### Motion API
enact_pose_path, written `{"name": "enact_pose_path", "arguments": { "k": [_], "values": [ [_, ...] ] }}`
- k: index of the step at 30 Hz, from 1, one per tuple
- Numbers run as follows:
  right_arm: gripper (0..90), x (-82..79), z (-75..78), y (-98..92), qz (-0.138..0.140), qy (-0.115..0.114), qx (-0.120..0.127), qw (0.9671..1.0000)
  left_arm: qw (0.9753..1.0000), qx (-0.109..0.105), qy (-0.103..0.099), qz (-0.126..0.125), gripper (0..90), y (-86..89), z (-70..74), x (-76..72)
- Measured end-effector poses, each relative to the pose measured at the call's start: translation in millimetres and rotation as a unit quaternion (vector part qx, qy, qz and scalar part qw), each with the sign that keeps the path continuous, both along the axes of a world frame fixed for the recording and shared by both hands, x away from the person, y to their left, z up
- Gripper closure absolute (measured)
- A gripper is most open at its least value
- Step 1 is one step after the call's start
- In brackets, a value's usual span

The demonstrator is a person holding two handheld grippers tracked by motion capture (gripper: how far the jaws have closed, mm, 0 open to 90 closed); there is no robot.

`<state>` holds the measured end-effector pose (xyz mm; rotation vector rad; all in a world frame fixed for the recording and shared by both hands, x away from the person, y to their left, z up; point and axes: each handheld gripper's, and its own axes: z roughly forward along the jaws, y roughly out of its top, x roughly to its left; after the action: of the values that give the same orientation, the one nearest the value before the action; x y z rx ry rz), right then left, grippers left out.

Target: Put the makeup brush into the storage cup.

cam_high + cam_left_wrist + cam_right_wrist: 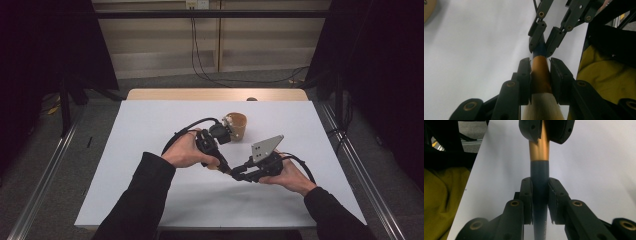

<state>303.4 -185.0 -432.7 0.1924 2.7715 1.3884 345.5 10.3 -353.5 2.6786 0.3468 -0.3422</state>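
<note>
Wooden cup (pixel 237 125) sits behind both brush-clamping tools

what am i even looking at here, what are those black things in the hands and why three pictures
A person sits at a white table and holds a hand-operated tool in each hand. Each tool ends in black tongs. One picture looks down from above the table. The other two come from small cameras riding on each tool, looking along its tongs.

Both tools grip the same brush. The left tongs clamp its gold metal collar, just past the pale bristles. The right tongs clamp its dark blue handle.

A brown cup-like holder stands farther back on the table.
</note>
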Motion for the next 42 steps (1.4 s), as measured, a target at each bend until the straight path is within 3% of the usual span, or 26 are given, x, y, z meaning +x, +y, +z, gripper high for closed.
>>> {"name": "enact_pose_path", "arguments": {
  "k": [6,7,11,14,18,20,21,25,27,28,29,34,35,36,37,38,39,40,42],
  "values": [
    [75.4,1.2,1.5,-2.2,-0.007,0.001,0.009,0.9999,0.9999,-0.006,0.000,0.008,67.7,2.2,-1.9,3.5],
    [75.4,1.6,1.9,-2.7,-0.006,0.002,0.011,0.9999,0.9998,-0.009,0.003,0.019,64.9,2.3,-1.9,3.0],
    [75.4,1.8,3.5,-4.4,-0.010,0.002,0.015,0.9998,0.9998,-0.015,-0.007,0.013,61.0,2.7,-0.5,3.7],
    [75.5,2.1,4.4,-6.1,-0.013,0.004,0.017,0.9998,0.9988,-0.031,-0.014,0.034,44.3,3.7,1.5,5.8],
    [75.4,2.9,4.6,-6.9,-0.017,0.003,0.018,0.9997,0.9980,-0.036,-0.029,0.043,33.5,5.3,3.1,6.9],
    [75.5,3.5,4.6,-8.0,-0.020,0.004,0.020,0.9996,0.9964,-0.059,-0.031,0.052,26.2,6.4,3.4,6.7],
    [75.4,4.0,4.5,-8.7,-0.022,0.004,0.021,0.9995,0.9966,-0.058,-0.033,0.048,23.3,7.1,4.2,7.7],
    [75.4,5.0,4.4,-10.7,-0.029,0.006,0.024,0.9993,0.9921,-0.087,-0.052,0.074,11.5,12.3,8.0,9.3],
    [75.4,5.4,4.5,-11.8,-0.032,0.009,0.027,0.9991,0.9896,-0.097,-0.068,0.081,10.0,15.0,9.3,9.7],
    [75.4,6.0,4.9,-13.5,-0.036,0.009,0.029,0.9989,0.9864,-0.112,-0.078,0.091,7.5,19.0,11.2,9.4],
    [75.4,6.0,4.9,-13.5,-0.036,0.009,0.029,0.9989,0.9864,-0.112,-0.078,0.091,6.2,19.0,11.2,9.4],
    [75.5,6.8,5.8,-19.4,-0.048,0.013,0.036,0.9981,0.9734,-0.173,-0.097,0.115,5.9,33.8,15.6,8.5],
    [75.5,6.8,5.8,-19.4,-0.048,0.013,0.036,0.9981,0.9734,-0.173,-0.097,0.115,5.9,33.8,15.6,8.5],
    [75.5,7.2,7.0,-21.3,-0.054,0.009,0.042,0.9976,0.9676,-0.190,-0.105,0.129,6.1,38.1,14.9,7.1],
    [75.5,7.2,7.0,-21.3,-0.054,0.009,0.042,0.9976,0.9676,-0.190,-0.105,0.129,6.5,38.1,14.9,7.1],
    [75.5,7.3,8.0,-22.8,-0.059,0.012,0.049,0.9970,0.9628,-0.203,-0.110,0.140,6.5,43.1,14.7,6.0],
    [75.5,7.3,8.0,-22.8,-0.059,0.012,0.049,0.9970,0.9628,-0.203,-0.110,0.140,6.6,43.1,14.7,6.0],
    [75.5,7.0,9.1,-24.3,-0.066,0.012,0.054,0.9963,0.9579,-0.219,-0.111,0.149,6.7,46.1,13.7,5.3],
    [75.5,7.3,9.4,-25.3,-0.066,0.011,0.056,0.9962,0.9520,-0.232,-0.122,0.158,6.6,51.5,13.4,4.0]
  ]
}}
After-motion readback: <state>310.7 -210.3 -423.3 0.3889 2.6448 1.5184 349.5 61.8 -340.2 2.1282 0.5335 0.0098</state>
